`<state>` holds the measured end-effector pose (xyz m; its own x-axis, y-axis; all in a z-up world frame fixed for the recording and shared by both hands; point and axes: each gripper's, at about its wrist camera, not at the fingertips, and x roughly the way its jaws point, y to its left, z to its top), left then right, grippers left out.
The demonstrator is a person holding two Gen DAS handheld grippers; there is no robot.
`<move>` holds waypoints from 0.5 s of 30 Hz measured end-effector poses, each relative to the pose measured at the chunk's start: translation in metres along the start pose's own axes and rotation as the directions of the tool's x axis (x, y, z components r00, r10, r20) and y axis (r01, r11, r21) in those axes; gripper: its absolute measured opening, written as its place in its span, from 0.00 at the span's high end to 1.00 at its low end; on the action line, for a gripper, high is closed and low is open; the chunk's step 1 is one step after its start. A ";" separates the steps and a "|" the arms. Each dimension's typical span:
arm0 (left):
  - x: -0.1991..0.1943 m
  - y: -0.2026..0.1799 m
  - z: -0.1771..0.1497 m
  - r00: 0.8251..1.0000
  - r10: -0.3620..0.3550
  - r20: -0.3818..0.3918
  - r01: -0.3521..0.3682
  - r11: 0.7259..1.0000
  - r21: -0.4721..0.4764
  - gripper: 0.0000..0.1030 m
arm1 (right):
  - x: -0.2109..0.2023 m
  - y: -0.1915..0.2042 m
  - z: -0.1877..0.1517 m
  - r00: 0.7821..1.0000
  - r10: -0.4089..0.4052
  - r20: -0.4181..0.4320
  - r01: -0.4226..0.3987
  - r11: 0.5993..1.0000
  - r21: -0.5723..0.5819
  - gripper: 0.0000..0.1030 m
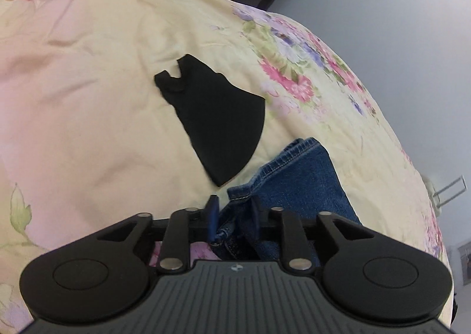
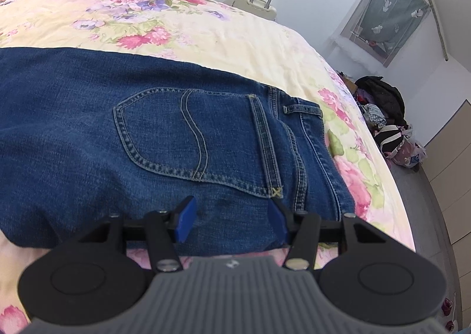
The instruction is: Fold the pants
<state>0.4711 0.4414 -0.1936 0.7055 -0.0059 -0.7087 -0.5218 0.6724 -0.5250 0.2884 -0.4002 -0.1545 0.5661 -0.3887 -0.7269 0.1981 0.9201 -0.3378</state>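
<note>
Black cloth: one piece (image 1: 212, 122), flat on the bed (image 1: 88, 98), at 11 o'clock from the denim.
Left hand-held gripper (image 1: 234, 216): pads pressed together, pinching a bunched hem of the pants (image 1: 297, 178).
Pants: one blue denim pair (image 2: 117, 133), spread on the floral bedcover (image 2: 206, 36), one back pocket (image 2: 176, 139) facing up.
Right hand-held gripper (image 2: 232, 219): two blue pads spread wide over the denim, holding nothing.
Suitcase: one (image 2: 259, 4), at 12 o'clock beyond the bed.
Clothes heap: one (image 2: 382, 116), on the floor at 3 o'clock.
</note>
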 end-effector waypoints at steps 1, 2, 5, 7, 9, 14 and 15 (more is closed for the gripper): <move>-0.004 0.002 0.002 1.000 -0.011 0.000 0.011 1.000 -0.015 0.66 | -0.001 -0.001 -0.002 1.000 0.000 -0.003 0.000 1.000 0.005 0.52; -0.010 0.004 0.004 1.000 -0.023 -0.002 0.023 1.000 -0.020 0.66 | -0.003 -0.002 -0.003 1.000 0.002 -0.005 -0.002 1.000 0.012 0.52; -0.025 0.006 0.002 0.995 -0.094 -0.020 0.093 0.994 -0.049 0.59 | -0.008 -0.003 -0.005 1.000 0.006 -0.001 -0.006 1.000 0.027 0.51; -0.030 0.010 -0.006 0.990 -0.140 -0.033 0.137 0.987 -0.084 0.56 | -0.014 -0.001 -0.005 1.000 0.015 0.010 -0.016 0.999 0.037 0.51; -0.026 0.013 -0.014 0.987 -0.156 -0.044 0.150 0.981 -0.120 0.55 | -0.021 0.003 -0.008 0.999 0.029 0.025 -0.030 0.999 0.044 0.51; -0.006 0.023 -0.026 0.976 -0.216 -0.022 0.203 0.943 -0.263 0.55 | -0.037 0.019 -0.017 0.997 0.066 0.038 -0.068 0.996 0.053 0.51; -0.003 0.023 -0.029 0.976 -0.218 -0.016 0.205 0.939 -0.275 0.55 | -0.040 0.022 -0.019 0.997 0.070 0.040 -0.072 0.996 0.048 0.51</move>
<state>0.4435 0.4353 -0.2174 0.7943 -0.1647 -0.5847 -0.4772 0.4266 -0.7683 0.2549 -0.3655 -0.1440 0.6099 -0.3212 -0.7244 0.1950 0.9469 -0.2556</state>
